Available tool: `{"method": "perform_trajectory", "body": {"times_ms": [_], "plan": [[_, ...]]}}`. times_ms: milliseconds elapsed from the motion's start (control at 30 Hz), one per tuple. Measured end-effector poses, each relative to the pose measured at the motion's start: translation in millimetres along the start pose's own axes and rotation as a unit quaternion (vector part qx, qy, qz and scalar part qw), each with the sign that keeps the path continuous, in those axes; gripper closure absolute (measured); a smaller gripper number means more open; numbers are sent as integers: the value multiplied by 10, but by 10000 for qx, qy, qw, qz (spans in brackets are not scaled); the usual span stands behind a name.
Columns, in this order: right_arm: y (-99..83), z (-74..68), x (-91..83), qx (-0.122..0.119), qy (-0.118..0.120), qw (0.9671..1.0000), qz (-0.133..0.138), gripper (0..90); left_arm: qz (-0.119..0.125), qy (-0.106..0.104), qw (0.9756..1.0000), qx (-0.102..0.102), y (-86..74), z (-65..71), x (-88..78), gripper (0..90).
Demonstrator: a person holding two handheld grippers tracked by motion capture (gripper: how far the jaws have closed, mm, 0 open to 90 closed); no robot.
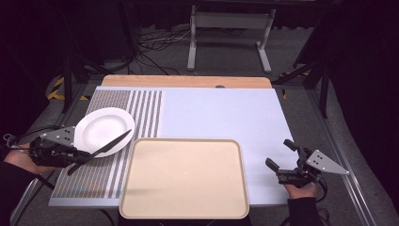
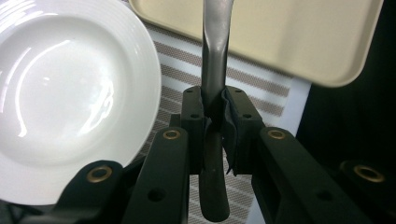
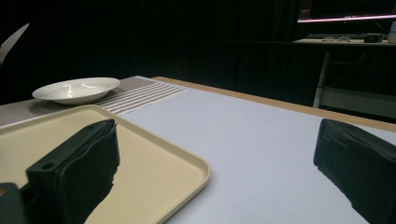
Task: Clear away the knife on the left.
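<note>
Nearest the person, a beige tray (image 1: 184, 178) lies empty at the front edge of the counter (image 1: 221, 113), on a pale blue mat with a striped woven part at its left. To the tray's right, the right tongs (image 1: 277, 156) sit low over the bare mat, spread wide and holding nothing; in the right gripper view the two black jaws stand well apart, with the tray's corner (image 3: 187, 163) between them.

At the left, the left tongs (image 1: 81, 157) are pressed together on the handle of a knife (image 1: 106, 147). In the left gripper view the handle (image 2: 214, 116) is pinched between the jaws, and the blade runs on toward the tray's rim (image 2: 299, 56). From above, the blade slants up and right across the near edge of a white plate (image 1: 101, 129). The plate rests on the striped part, just beyond the tray's left far corner.
</note>
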State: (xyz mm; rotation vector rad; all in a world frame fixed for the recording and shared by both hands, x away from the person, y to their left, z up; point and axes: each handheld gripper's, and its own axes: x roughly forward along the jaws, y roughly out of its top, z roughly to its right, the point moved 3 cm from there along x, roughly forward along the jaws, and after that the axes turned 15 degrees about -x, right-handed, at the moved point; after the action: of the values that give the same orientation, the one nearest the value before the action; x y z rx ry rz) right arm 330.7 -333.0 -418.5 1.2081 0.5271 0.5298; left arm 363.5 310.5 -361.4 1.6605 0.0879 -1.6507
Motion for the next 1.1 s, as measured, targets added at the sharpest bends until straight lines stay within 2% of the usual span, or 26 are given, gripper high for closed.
{"method": "perform_trajectory", "body": {"times_ms": [67,100,200,400,433,533,600,767,833,967,1000,1100], "plan": [[-7,-5,6,49,17,10000,0,10,106,-143,9996,-214,47,69,25,801],[-11,-6,12,47,26,10000,-1,9,106,-143,9996,-214,47,69,25,802],[-10,-10,18,38,45,10000,-16,10,197,-264,9984,-452,101,133,83,802],[-14,-11,9,38,27,10000,-30,10,290,-288,9963,-752,194,223,167,800],[-13,-10,9,29,24,10000,-31,10,318,-239,9962,-771,215,239,181,801],[-14,-9,8,25,27,10000,-33,10,368,-238,9943,-975,294,297,246,801],[-12,-7,5,29,26,10000,-22,10,416,-201,9938,-1014,343,342,286,800],[-17,-7,4,57,47,10000,-11,10,462,-304,9900,-1299,435,445,373,800],[-17,-9,5,71,42,10000,-7,10,443,-250,9888,-1403,463,471,412,800],[-19,-4,5,47,43,10000,-18,10,448,-246,9886,-1417,501,513,463,800],[-18,-6,6,69,55,10000,-17,11,455,-290,9874,-1490,509,530,475,800],[-18,-8,8,33,52,10000,-28,11,425,-324,9869,-1525,534,554,511,800]]}}
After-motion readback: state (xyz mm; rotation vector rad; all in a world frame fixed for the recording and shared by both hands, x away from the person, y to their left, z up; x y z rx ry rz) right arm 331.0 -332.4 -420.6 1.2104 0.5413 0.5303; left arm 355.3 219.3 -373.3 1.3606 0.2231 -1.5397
